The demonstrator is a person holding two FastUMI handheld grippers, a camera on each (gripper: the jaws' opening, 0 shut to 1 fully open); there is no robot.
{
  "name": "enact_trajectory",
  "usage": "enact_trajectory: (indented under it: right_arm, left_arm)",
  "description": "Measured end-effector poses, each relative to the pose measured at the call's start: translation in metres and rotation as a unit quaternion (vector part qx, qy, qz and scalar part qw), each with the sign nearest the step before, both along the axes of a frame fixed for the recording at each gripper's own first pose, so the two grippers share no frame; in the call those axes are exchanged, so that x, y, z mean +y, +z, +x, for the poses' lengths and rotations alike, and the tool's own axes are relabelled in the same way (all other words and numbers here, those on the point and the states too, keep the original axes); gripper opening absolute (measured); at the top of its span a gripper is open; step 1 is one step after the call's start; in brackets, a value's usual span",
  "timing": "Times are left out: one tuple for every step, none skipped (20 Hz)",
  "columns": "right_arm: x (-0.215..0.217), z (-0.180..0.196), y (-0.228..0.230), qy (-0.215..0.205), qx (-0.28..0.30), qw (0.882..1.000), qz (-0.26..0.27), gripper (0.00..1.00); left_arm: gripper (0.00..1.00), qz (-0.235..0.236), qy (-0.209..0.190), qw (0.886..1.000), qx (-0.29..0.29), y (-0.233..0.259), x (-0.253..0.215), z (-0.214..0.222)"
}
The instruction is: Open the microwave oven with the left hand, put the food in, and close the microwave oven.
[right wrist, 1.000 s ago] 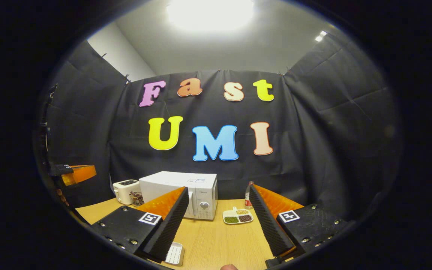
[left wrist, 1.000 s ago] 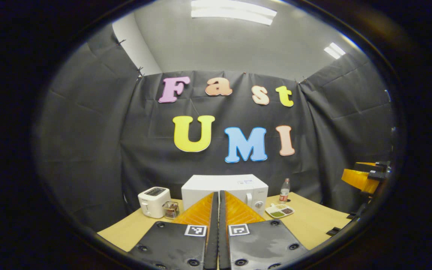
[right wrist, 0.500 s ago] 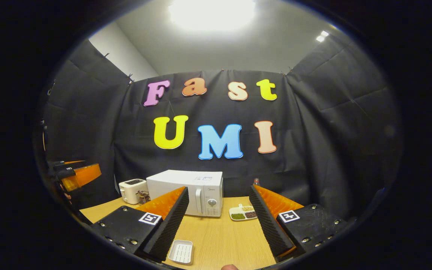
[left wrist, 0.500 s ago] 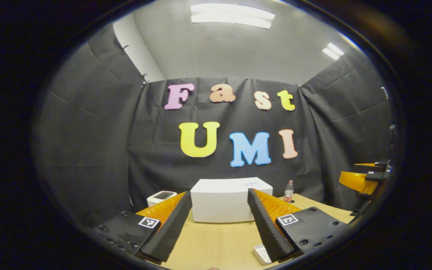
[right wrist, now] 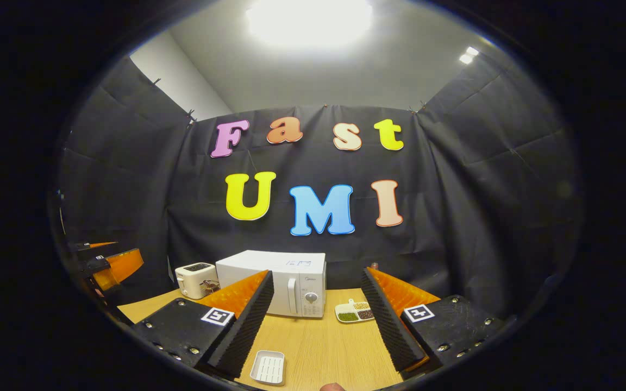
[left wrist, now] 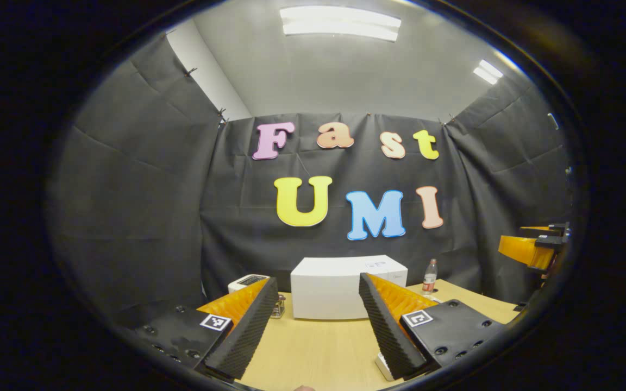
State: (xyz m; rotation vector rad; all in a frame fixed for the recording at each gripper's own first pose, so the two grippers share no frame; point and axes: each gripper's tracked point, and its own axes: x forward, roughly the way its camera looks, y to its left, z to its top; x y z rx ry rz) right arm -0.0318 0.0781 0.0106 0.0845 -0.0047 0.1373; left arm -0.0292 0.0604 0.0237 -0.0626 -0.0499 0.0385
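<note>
The microwave (right wrist: 283, 290) stands shut at the back edge of the worktop (right wrist: 324, 347), with the divided food plate (right wrist: 355, 312) just beside it on its control-panel side and a toaster (right wrist: 196, 279) on its other side. Both the left tongs (left wrist: 318, 326) and the right tongs (right wrist: 318, 326) are spread wide, holding nothing, above the front of the worktop. A small white tray (right wrist: 268, 366) lies near the front edge, below the right tongs.

The white microwave oven (right wrist: 277, 285) is seen shut on the wooden table; the sectioned food tray (right wrist: 355, 312) lies just right of it.
</note>
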Motion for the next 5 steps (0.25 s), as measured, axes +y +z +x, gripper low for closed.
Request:
enact_trajectory:
  right_arm:
    - [0.0018,-0.0005,-0.0006,0.000,0.001,1.000,0.003,0.98]
    - [0.0030,0.0002,-0.0014,0.000,0.002,1.000,0.006,0.98]
    - [0.0051,0.0005,-0.0018,0.000,0.003,1.000,0.008,0.98]
    - [0.0072,0.0006,-0.0018,0.001,0.003,1.000,0.011,0.98]
    - [0.0102,-0.0004,-0.0006,0.003,0.003,1.000,0.012,0.98]
  left_arm:
    - [0.94,0.005,0.004,1.000,-0.001,0.0002,0.0039,-0.0017]
    - [1.00,0.009,0.006,1.000,-0.002,0.0014,0.0073,-0.0019]
    - [1.00,0.013,0.009,1.000,0.001,0.0006,0.0095,-0.0024]
    - [1.00,0.017,0.011,1.000,0.003,-0.0014,0.0118,-0.0025]
    - [1.00,0.020,0.014,1.000,0.003,-0.0007,0.0136,-0.0014]
